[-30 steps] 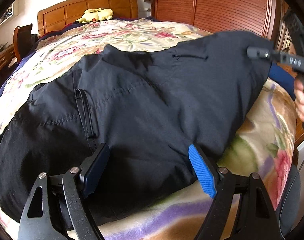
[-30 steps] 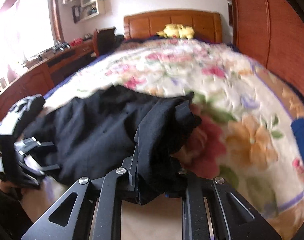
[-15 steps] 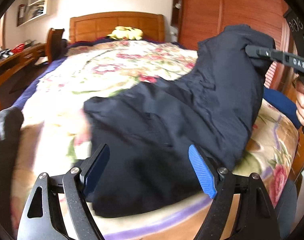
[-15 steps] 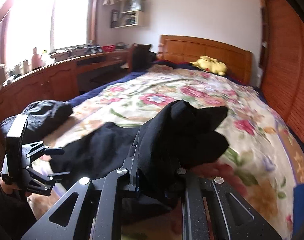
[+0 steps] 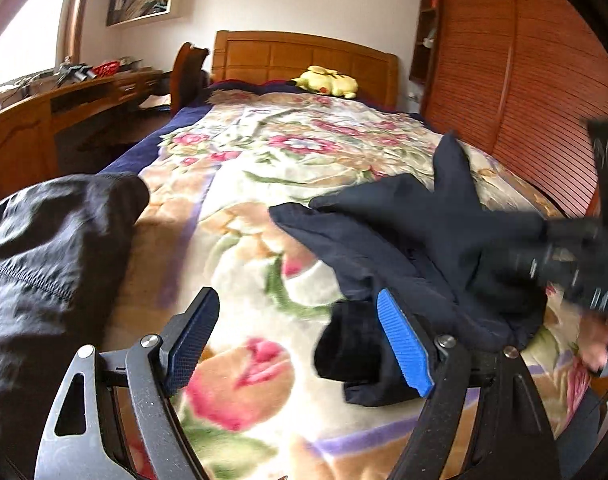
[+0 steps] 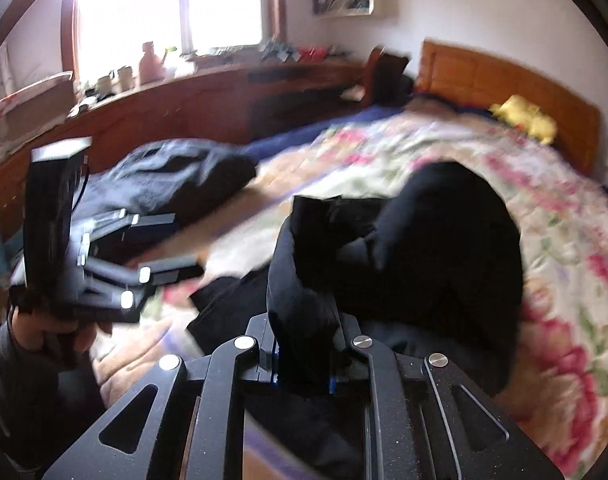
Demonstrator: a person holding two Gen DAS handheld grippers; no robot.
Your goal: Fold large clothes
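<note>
Now my right tool, clamped on the dark navy fabric garment, should drag it toward nine o'clock, keeping it taut, while my left tool gapes apart.

On the bed, the trousers lie bunched at the near right; a jacket lies near left; a plush toy sits before the headboard.

A floral blanket is covering the bed. A yellow plush toy is lying against the wooden headboard; a wooden desk is standing alongside.
</note>
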